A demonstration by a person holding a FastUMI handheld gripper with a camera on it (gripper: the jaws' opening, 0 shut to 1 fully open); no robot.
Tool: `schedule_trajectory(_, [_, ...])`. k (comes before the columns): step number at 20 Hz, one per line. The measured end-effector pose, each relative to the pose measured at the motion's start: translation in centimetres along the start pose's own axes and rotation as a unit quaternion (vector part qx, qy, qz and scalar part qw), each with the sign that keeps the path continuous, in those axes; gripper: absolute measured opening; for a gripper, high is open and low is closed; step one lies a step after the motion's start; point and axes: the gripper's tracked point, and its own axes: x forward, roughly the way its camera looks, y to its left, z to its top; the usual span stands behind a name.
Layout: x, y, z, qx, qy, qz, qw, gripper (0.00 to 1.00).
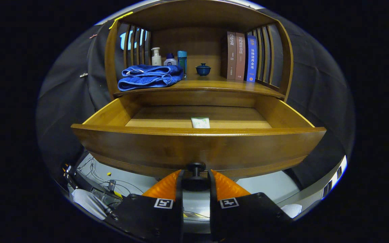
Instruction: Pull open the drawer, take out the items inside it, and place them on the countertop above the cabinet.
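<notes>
The wooden drawer (198,148) of the cabinet stands pulled far out toward me. Its dark round knob (196,167) sits between my fingertips, and my gripper (196,177) is shut on it, with a finger (167,185) pressing from each side. Inside the drawer, on its floor near the front wall, lies a small white and green tube or packet (200,122), partly hidden by the drawer front. The countertop (214,86) runs just above and beyond the drawer.
On the countertop lie a folded blue towel (150,77), three bottles (169,59) behind it, a small blue lidded cup (203,69) and three upright books (241,56) at the right. Slatted side walls and a roof enclose that shelf. Cables and gear (96,189) lie on the floor below left.
</notes>
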Motion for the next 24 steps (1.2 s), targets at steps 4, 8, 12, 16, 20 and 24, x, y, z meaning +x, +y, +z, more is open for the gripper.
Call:
schedule_trajectory(4, [-0.9, -0.3, -1.5, 0.012, 0.011, -0.001, 1.0, 0.35])
schedule_trajectory(8, [-0.7, -0.3, -1.8, 0.004, 0.016, -0.007, 1.0, 0.35])
schedule_trajectory(12, [-0.8, -0.3, -2.2, -0.004, 0.022, -0.008, 1.0, 0.58])
schedule_trajectory(16, [-3.6, -0.9, -1.5, 0.019, 0.021, -0.012, 1.0, 0.99])
schedule_trajectory(20, [-6.4, -1.0, 5.1, 0.043, -0.028, 0.001, 0.999, 0.99])
schedule_trajectory(24, [-3.5, -1.7, 11.4, 0.043, -0.023, 0.004, 0.999, 0.99])
